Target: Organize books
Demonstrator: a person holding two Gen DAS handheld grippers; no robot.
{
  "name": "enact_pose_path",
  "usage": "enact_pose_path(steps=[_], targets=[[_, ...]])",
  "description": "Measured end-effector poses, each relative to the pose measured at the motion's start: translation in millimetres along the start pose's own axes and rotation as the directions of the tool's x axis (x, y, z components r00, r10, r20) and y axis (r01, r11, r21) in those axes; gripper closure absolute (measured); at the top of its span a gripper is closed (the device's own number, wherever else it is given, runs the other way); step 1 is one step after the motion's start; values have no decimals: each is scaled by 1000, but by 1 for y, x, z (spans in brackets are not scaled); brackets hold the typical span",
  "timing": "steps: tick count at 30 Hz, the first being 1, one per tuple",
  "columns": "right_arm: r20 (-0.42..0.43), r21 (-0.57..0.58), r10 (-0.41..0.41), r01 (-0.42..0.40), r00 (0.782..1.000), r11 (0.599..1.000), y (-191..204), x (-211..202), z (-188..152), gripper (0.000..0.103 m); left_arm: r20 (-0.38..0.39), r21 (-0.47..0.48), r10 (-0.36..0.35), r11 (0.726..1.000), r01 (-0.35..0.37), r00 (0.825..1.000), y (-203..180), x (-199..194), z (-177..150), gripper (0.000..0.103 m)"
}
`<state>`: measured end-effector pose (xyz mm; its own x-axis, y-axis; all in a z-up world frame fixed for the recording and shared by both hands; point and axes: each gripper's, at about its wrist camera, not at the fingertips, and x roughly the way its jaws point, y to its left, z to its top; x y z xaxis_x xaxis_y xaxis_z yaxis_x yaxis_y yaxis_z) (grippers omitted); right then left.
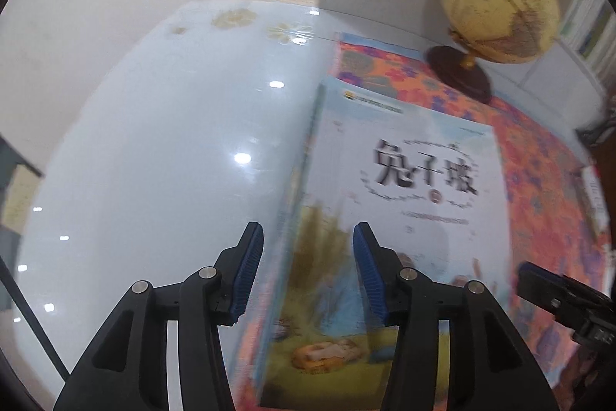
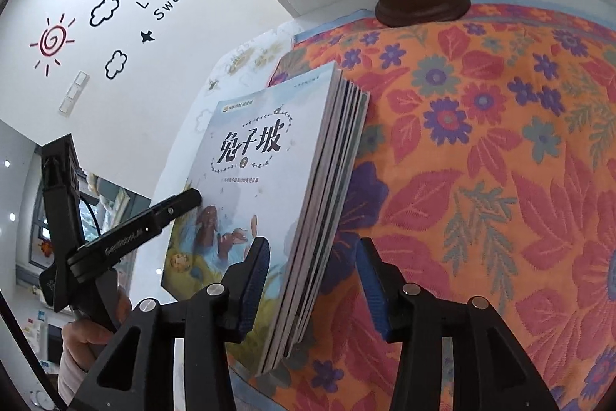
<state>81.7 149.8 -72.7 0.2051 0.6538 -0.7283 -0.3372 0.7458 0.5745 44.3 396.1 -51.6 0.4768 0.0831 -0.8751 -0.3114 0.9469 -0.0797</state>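
Note:
A stack of thin picture books (image 1: 404, 218) lies on an orange floral cloth (image 1: 539, 180); the top cover is pale blue with a black Chinese title. My left gripper (image 1: 308, 272) is open and straddles the stack's spine edge, its blue pads clear of the books. In the right wrist view the stack (image 2: 250, 160) shows its fanned page edges. My right gripper (image 2: 313, 287) is open around that near corner, with a gap between its right pad and the pages. A finger of the left gripper (image 2: 173, 207) reaches the cover's left edge. A finger of the right gripper (image 1: 539, 280) shows at the right.
A yellow globe (image 1: 500, 2) on a dark round base (image 2: 423, 6) stands on the cloth (image 2: 481, 180) behind the books. A glossy pale-blue tabletop (image 1: 173, 141) spreads to the left of the cloth. A person's hand (image 2: 88, 334) holds the left gripper. A white wall with decals rises behind.

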Motion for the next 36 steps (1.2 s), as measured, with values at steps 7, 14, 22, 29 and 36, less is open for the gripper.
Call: enact_pose_path(steps=[7,14,22,29,36], targets=[[67,103,23,-30,998,994,-45,-36,4,55,55,12,-26,1000,25,998,-26,-33,21,54],[192,225,-52,8,980,974,-120,-108,11,55,50,138,-137,982,129,989,-124,-34,45,50],[344,460,-273,92,898,883,-239,-215,-8,51,-48,338,-319,886,316,947,-289,0,55,50],[343,708,-442,81,829,702,-345,-277,-49,50,-226,431,-468,739,518,855,-435,58,51,50],[348,727,-423,43,837,685,-382,-290,-54,50,-325,434,-512,666,606,795,-519,102,43,50]])
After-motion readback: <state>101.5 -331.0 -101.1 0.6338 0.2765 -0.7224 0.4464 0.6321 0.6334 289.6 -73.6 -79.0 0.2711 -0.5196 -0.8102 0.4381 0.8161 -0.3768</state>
